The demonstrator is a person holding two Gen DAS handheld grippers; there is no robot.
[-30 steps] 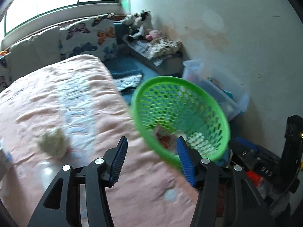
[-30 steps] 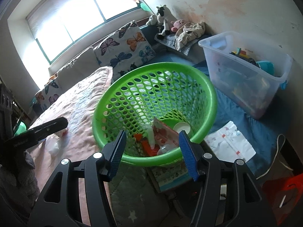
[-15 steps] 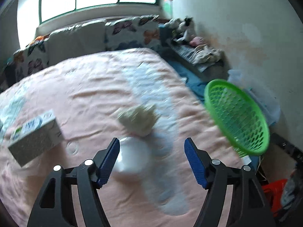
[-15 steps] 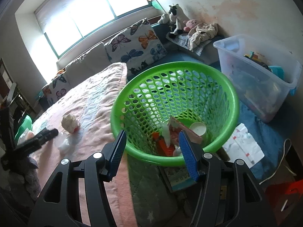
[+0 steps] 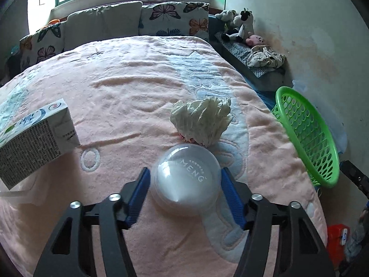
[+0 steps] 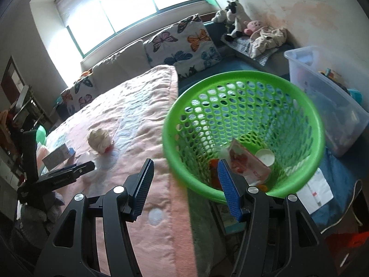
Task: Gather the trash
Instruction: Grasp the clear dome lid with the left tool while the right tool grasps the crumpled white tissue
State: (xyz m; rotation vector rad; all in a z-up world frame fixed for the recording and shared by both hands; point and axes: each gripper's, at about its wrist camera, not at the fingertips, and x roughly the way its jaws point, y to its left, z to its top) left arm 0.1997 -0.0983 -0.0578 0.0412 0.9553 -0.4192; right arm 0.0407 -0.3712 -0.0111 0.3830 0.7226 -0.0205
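A clear domed plastic cup (image 5: 184, 184) lies on the pink blanket (image 5: 115, 97). My left gripper (image 5: 185, 170) straddles it with jaws closing, the blue pads just off its sides. Behind the cup sits a crumpled paper wad (image 5: 200, 122), and a milk carton (image 5: 34, 143) lies at the left. My right gripper (image 6: 184, 161) is shut on the near rim of the green mesh basket (image 6: 242, 76) and holds it beside the bed edge. A red-and-white packet (image 6: 246, 161) and a white lid (image 6: 265, 157) lie inside. The basket (image 5: 306, 136) shows at the right of the left wrist view.
Butterfly pillows (image 5: 175, 18) line the head of the bed under the window. Stuffed toys (image 6: 233, 18) and clothes lie on a low bench by the wall. A clear storage bin (image 6: 327, 106) stands on the blue floor mat, with a paper sheet (image 6: 316, 189) beside it.
My left gripper swung from the basket across the bed and came down around the cup. The basket in my right gripper shifted slightly toward the bed.
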